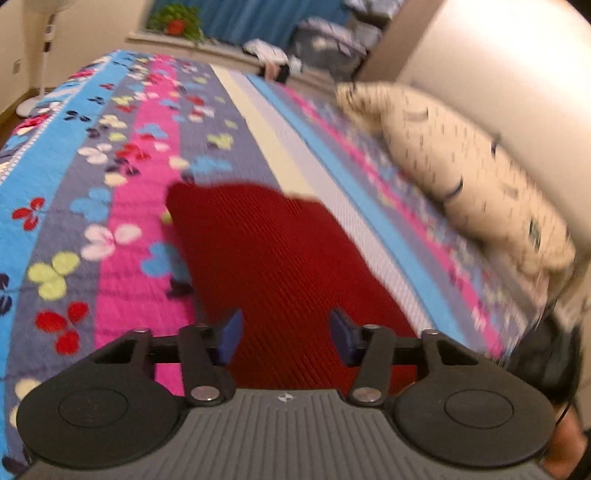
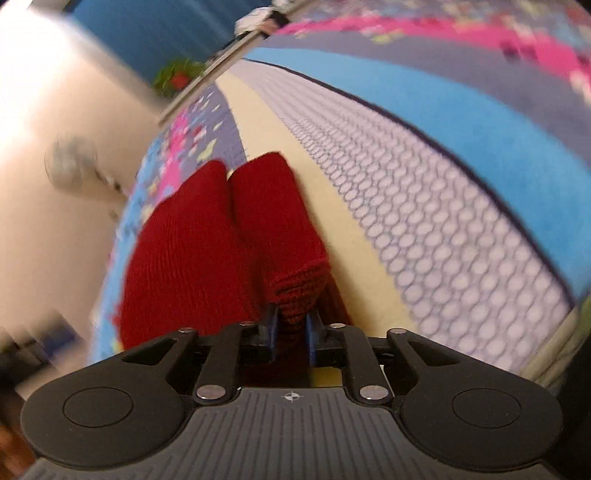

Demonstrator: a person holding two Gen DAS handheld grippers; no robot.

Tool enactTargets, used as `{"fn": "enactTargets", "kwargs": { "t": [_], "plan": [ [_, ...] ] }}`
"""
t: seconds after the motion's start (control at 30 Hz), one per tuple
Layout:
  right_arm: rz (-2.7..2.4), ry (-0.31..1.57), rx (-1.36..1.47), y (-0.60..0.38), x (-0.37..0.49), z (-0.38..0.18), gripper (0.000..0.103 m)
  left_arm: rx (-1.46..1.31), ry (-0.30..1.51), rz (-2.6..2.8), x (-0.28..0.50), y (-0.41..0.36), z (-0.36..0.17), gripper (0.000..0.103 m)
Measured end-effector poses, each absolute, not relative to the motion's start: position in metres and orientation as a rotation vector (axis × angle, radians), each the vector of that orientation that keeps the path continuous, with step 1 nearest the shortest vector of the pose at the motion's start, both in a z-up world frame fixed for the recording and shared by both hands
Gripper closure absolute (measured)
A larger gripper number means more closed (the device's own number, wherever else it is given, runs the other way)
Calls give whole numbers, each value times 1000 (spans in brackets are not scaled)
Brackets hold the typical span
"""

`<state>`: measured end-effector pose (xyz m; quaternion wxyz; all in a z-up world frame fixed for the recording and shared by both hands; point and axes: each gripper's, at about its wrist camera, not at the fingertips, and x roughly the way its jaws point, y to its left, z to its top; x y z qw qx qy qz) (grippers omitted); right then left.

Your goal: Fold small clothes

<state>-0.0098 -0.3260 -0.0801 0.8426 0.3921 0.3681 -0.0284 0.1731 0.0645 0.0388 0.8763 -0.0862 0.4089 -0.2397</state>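
Observation:
A dark red knitted garment point(image 1: 273, 258) lies on the colourful bedspread point(image 1: 122, 206), stretching away from my left gripper point(image 1: 286, 334). The left gripper is open and empty, its blue-padded fingers spread just above the near end of the garment. In the right wrist view the same red garment point(image 2: 207, 236) shows two folded lobes side by side. My right gripper point(image 2: 291, 334) is shut on a ribbed edge of the garment point(image 2: 295, 291), which bunches up between the blue pads.
A cream patterned pillow point(image 1: 461, 173) lies at the right against a pale headboard point(image 1: 498, 74). The bedspread point(image 2: 424, 184) has blue, pink, cream and dotted stripes. A fan stand point(image 1: 40, 74), a potted plant point(image 1: 177, 22) and piled clothes point(image 1: 328, 40) are beyond the bed.

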Motion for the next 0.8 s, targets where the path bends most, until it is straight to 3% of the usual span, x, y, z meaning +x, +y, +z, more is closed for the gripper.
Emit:
{"fn": "enactTargets", "kwargs": {
  "t": [0.07, 0.23, 0.33, 0.43, 0.63, 0.8],
  "plan": [
    [-31, 747, 841, -330, -10, -78, 77, -141, 884, -494, 169, 55, 20, 60],
    [28, 769, 931, -342, 0, -89, 55, 8, 922, -477, 157, 26, -4, 66],
    [33, 778, 926, -341, 7, -87, 55, 96, 957, -475, 159, 15, -17, 66],
    [49, 745, 878, -336, 11, -79, 86, 138, 1004, -469, 163, 12, -29, 66],
    [159, 565, 720, -319, -21, -39, 87, 166, 1015, -474, 163, 11, -33, 66],
    [-73, 861, 804, -338, -4, -91, 85, 205, 1014, -493, 160, 3, -36, 66]
  ]
}}
